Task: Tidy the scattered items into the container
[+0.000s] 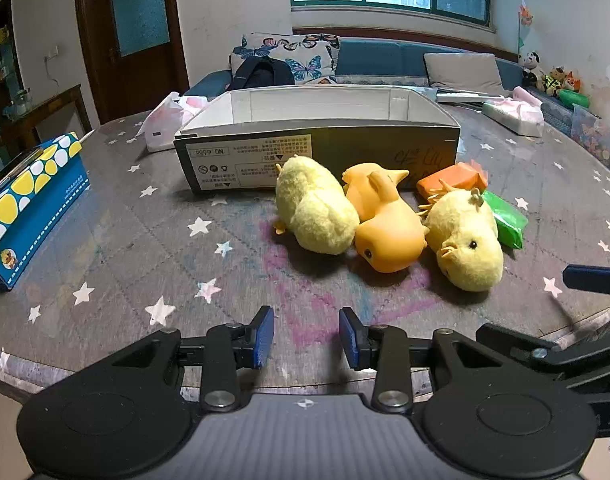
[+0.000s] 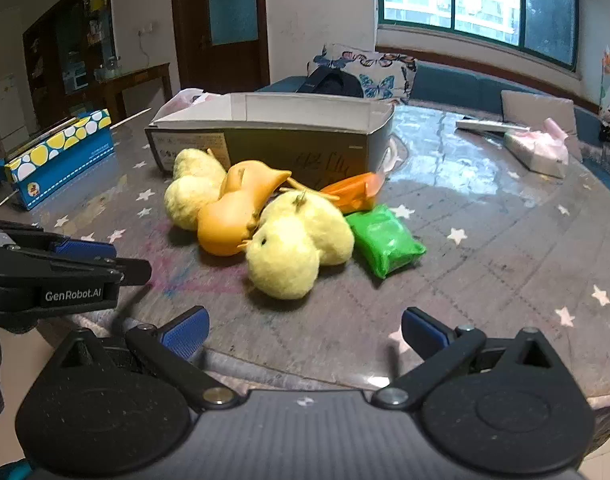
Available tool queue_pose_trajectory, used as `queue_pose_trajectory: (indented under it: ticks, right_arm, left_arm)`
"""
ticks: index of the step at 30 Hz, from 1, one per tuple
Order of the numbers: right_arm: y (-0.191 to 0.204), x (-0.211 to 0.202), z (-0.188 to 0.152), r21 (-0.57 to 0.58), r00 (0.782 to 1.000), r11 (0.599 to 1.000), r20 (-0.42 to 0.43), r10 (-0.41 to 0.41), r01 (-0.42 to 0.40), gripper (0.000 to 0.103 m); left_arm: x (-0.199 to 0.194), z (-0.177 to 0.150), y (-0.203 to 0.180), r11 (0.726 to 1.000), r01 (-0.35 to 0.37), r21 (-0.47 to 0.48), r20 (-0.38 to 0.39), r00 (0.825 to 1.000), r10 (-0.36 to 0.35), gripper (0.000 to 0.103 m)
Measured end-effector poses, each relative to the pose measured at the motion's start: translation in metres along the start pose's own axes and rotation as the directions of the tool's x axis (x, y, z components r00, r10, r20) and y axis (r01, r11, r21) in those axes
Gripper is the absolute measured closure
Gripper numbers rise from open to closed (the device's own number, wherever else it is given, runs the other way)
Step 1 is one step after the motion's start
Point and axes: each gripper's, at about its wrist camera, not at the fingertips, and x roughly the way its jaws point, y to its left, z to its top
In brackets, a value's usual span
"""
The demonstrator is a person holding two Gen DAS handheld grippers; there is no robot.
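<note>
An open cardboard box (image 1: 317,156) (image 2: 289,140) stands at the back of the table. In front of it lie a plush yellow chick (image 1: 315,208) (image 2: 191,192), an orange rubber duck (image 1: 385,224) (image 2: 237,212), a second plush chick (image 1: 465,240) (image 2: 297,244), an orange packet (image 1: 451,178) (image 2: 353,192) and a green packet (image 1: 507,220) (image 2: 385,240). My left gripper (image 1: 306,338) is open and empty, short of the toys. My right gripper (image 2: 305,332) is wide open and empty, just short of the second chick.
A blue tissue box with yellow spots (image 1: 29,204) (image 2: 61,156) sits at the left. A white plastic bag (image 1: 165,120) lies behind the box. A wrapped pack (image 2: 539,152) lies far right. The table edge (image 2: 305,376) runs close under both grippers.
</note>
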Motion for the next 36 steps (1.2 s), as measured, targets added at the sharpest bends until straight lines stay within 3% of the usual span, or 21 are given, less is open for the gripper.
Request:
queue_pose_trajectory:
  ticks: [13,36]
  right_arm:
    - [0.0037,0.0047,-0.0056,-0.008,0.999,1.0,-0.047,0.006,-0.007,0.0]
    - [0.003,0.0067,-0.0073,-0.003,0.998,1.0,-0.06,0.002,-0.003,0.0]
  left_arm:
    - [0.0017,-0.0051,-0.0055,1.0,0.008,0.0,-0.02,1.0,-0.008,0.064]
    - [0.0026,-0.0058,-0.0093,1.0,0.004,-0.001,-0.025,1.0,-0.004,0.064]
